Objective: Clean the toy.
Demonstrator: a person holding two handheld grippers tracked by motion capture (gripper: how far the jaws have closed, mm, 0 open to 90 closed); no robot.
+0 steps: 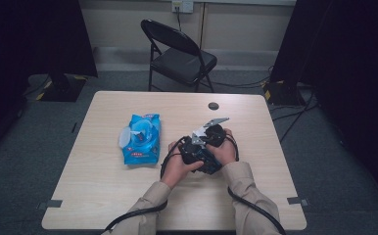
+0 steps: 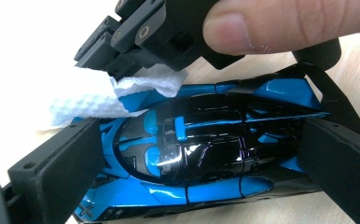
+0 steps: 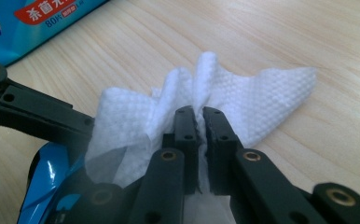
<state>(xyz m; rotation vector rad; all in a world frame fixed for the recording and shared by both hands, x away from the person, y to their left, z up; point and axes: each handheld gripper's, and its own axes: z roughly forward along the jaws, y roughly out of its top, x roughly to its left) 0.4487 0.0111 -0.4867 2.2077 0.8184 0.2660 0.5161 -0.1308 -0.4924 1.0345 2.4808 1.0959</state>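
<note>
A glossy blue and black toy car (image 2: 192, 149) lies on the table, clamped lengthwise between the jaws of my left gripper (image 2: 192, 161). My right gripper (image 3: 200, 122) is shut on a crumpled white wipe (image 3: 252, 100), which it holds against the car's front end (image 3: 45, 179). In the left gripper view the wipe (image 2: 94, 95) hangs from the right gripper (image 2: 122, 39) over the car's nose. In the high view both hands meet at the table's middle, the left gripper (image 1: 196, 154) beside the right gripper (image 1: 208, 137), with the car (image 1: 209, 165) between the hands.
A blue pack of wet wipes (image 1: 141, 139) with its lid flipped open lies left of the hands. A small dark disc (image 1: 213, 105) sits near the table's far edge. A black folding chair (image 1: 179, 54) stands beyond the table (image 1: 104, 186).
</note>
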